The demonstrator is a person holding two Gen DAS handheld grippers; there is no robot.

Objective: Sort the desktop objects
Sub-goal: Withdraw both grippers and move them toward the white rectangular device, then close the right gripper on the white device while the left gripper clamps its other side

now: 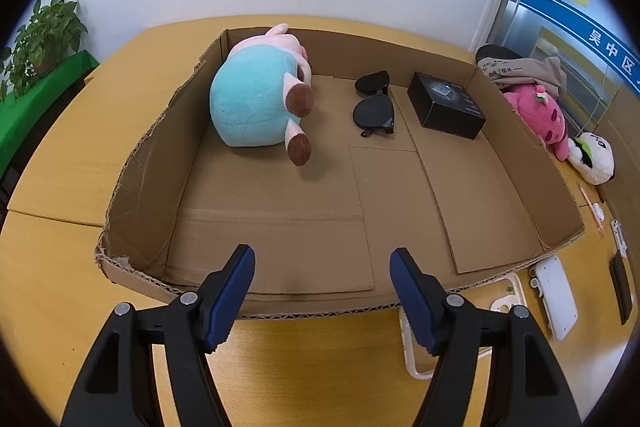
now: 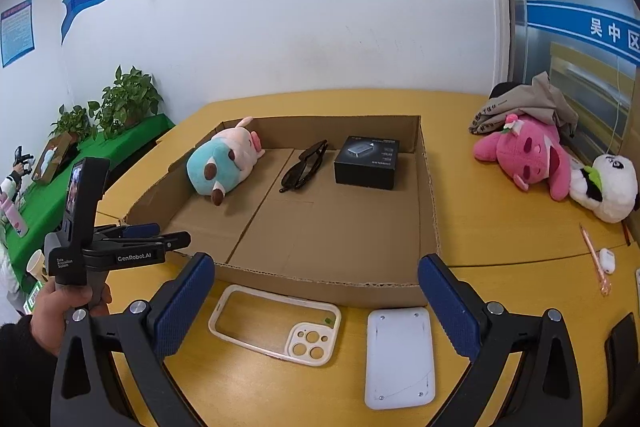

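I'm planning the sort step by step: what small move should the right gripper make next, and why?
Probably lower the open right gripper onto the phone case. It lies just below the fingers, still outside the cardboard box, which already holds the plush pig, sunglasses and black box.

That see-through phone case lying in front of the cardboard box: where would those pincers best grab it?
Probably one long side rim of the phone case, coming from above with the right gripper. It lies flat on the table, so only its raised cream edge offers a thin wall to pinch; the camera-hole corner looks bulkier.
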